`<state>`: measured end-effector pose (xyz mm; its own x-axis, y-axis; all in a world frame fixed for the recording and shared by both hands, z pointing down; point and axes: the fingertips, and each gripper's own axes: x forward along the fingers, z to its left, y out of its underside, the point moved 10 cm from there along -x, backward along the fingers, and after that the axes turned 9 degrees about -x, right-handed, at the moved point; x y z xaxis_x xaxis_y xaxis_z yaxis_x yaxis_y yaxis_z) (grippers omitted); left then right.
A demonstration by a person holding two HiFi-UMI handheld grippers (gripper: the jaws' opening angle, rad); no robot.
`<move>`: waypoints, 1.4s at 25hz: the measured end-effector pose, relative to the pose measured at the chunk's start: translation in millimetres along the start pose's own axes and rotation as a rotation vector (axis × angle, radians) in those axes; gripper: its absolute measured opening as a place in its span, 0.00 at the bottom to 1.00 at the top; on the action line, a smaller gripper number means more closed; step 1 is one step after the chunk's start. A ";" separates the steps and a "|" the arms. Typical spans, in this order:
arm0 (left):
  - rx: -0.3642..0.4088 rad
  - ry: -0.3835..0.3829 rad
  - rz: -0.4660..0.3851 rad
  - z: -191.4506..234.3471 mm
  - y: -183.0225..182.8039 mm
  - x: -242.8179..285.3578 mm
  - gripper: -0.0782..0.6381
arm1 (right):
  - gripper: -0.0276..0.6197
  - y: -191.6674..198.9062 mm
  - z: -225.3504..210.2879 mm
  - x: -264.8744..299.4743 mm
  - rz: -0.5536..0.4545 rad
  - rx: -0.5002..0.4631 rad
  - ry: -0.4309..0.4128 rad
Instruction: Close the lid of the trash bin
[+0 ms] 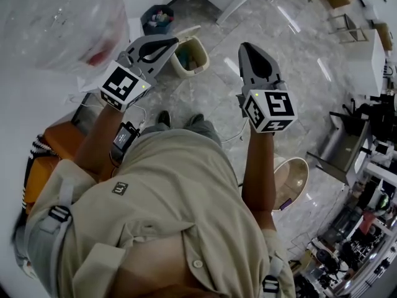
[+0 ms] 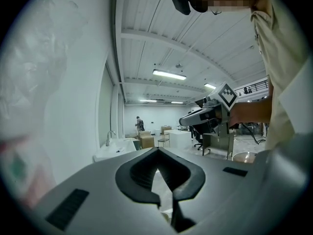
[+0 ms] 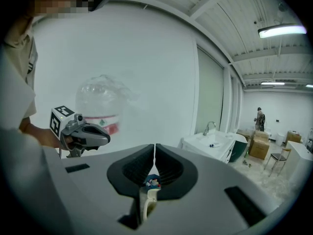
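Glossy marble-look floor (image 1: 214,95) is spreading out under a standing person, who is looking steeply down past both arms. Item one: cream trash bin (image 1: 193,59), sitting on the floor ahead of the person's shoes, between and beyond the two grippers and touching neither. Its lid (image 1: 188,31) appears to be standing raised at the far rim, so the closing is not yet done. Item two: a dark blue bin (image 1: 157,18) holding coloured rubbish, sitting just beyond the cream one. Item three: a large clear water jug (image 3: 100,106) with a red label, resting against the white wall on the left. Left gripper (image 1: 173,41) is hovering above and just left of the bin, its jaws clenched tip to tip on nothing. Right gripper (image 1: 243,45) is hovering to the bin's right, pointing slightly downward, its jaws likewise pressed together and empty; through the opening below its tips the cream rim and the blue bin's contents are showing. Hazards, as judged: the bin is looking light and the floor slick, so a push on the lid from one side may be sliding or tipping it; the lid may be slipping off smooth closed tips; the neighbouring blue bin may be getting knocked.
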<state>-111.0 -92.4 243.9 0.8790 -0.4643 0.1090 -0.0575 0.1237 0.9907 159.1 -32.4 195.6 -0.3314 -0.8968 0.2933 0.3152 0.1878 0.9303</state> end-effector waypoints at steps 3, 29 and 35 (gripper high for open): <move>-0.006 -0.023 0.009 6.4 1.0 2.7 0.13 | 0.09 2.6 -6.9 18.3 0.003 0.002 -0.032; -0.146 -0.355 0.117 59.2 27.9 75.3 0.13 | 0.09 72.0 -90.3 242.3 0.099 0.002 -0.466; -0.267 -0.417 0.166 60.4 52.3 79.4 0.13 | 0.09 118.2 -86.4 289.9 0.185 0.014 -0.543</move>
<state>-72.8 -175.8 309.3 0.6023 -0.7222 0.3403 -0.0094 0.4198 0.9076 177.2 -304.9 371.5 -0.6820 -0.5148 0.5195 0.4010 0.3309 0.8542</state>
